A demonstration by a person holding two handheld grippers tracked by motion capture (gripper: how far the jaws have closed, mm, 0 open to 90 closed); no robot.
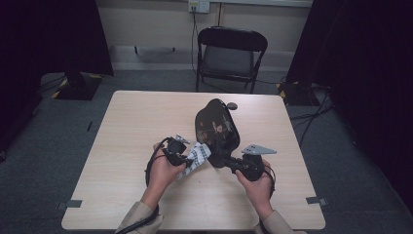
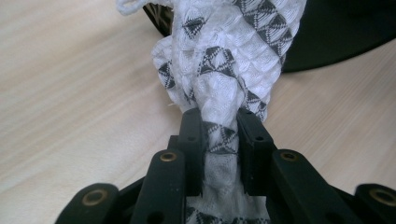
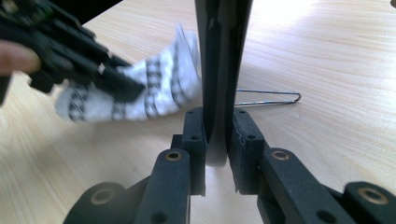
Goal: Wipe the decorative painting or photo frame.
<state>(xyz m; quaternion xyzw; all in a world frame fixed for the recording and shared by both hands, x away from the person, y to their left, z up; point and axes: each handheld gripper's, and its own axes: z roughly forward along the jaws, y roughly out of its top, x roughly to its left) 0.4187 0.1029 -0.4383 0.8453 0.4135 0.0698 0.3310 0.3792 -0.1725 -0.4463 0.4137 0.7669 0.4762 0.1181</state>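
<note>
A black lacquered dish (image 1: pixel 216 127) with a pale flower pattern stands tilted up on the table (image 1: pixel 141 117). My right gripper (image 1: pixel 230 164) is shut on its near rim; in the right gripper view the jaws (image 3: pixel 218 127) clamp the thin dark edge of the dish (image 3: pixel 223 51). My left gripper (image 1: pixel 187 160) is shut on a white cloth with grey triangles (image 1: pixel 197 154), which lies against the dish's left side. In the left gripper view the bunched cloth (image 2: pixel 224 60) rises from the jaws (image 2: pixel 219 128) toward the dish (image 2: pixel 336 32). The cloth (image 3: pixel 159 91) and the left gripper (image 3: pixel 70 51) appear blurred at left.
A thin bent wire (image 3: pixel 273 98) lies on the table just past the dish. A small dark round object (image 1: pixel 232 105) sits behind the dish. A black folding chair (image 1: pixel 229 51) stands beyond the far table edge. Dark curtains flank both sides.
</note>
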